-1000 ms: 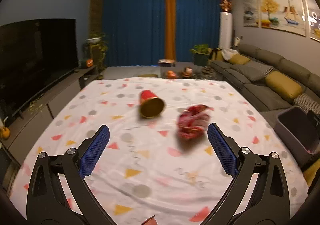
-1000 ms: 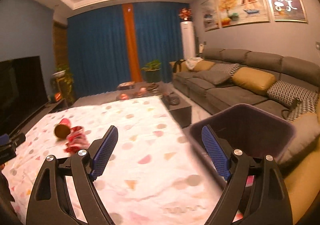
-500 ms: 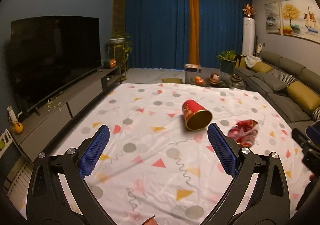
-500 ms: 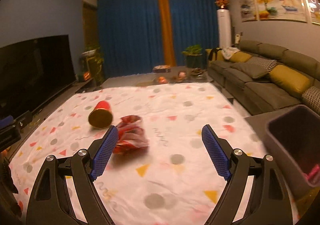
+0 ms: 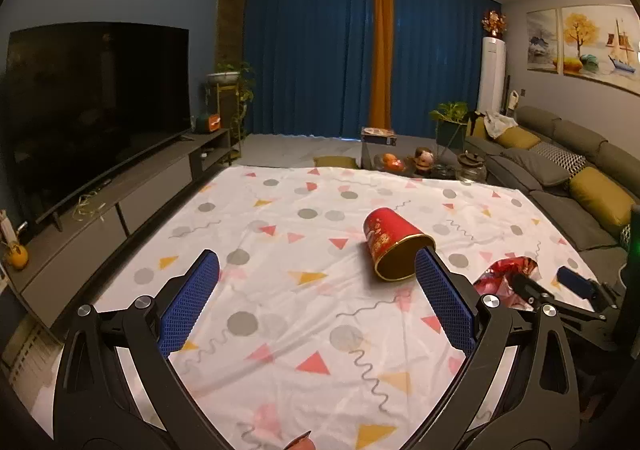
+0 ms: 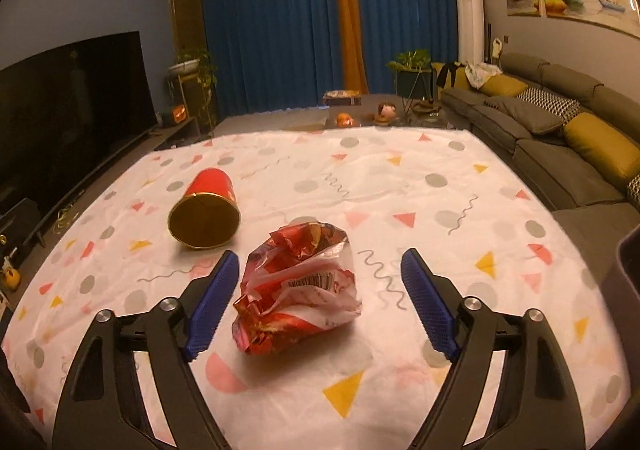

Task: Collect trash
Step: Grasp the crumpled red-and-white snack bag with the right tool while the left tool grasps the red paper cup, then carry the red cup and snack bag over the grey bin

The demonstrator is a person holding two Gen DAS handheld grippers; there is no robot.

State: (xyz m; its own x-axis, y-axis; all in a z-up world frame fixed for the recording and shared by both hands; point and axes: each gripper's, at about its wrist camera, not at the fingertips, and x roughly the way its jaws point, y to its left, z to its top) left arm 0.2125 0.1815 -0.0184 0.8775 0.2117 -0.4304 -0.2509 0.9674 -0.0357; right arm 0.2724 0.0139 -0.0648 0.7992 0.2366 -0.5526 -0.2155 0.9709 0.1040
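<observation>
White cloth: cotton-look table cover printed with grey dots, red and yellow triangles and squiggles; spread flat, lightly creased.
Surroundings: dark television on a low cabinet to the left; grey sofa with mustard cushions to the right; blue curtains behind; dark grey plastic bin at the right table edge, only its rim in view.
Obstructions: red cylindrical tin with gold rim lying just beside the wrapper, to its upper left, apart from it.
Tin axis: on its side, long axis running away from the cameras, open gold mouth toward the near edge.
Crumpled red-and-white foil snack wrapper: on the cloth, between the right fingers, nearer the left pad; long axis roughly front to back, torn mouth pointing away, barcode up.
Right gripper: jaws wide, closing, wrapper between, pads not pressing.
Left gripper: jaws wide apart, nothing between; tin just beyond its right fingertip.
</observation>
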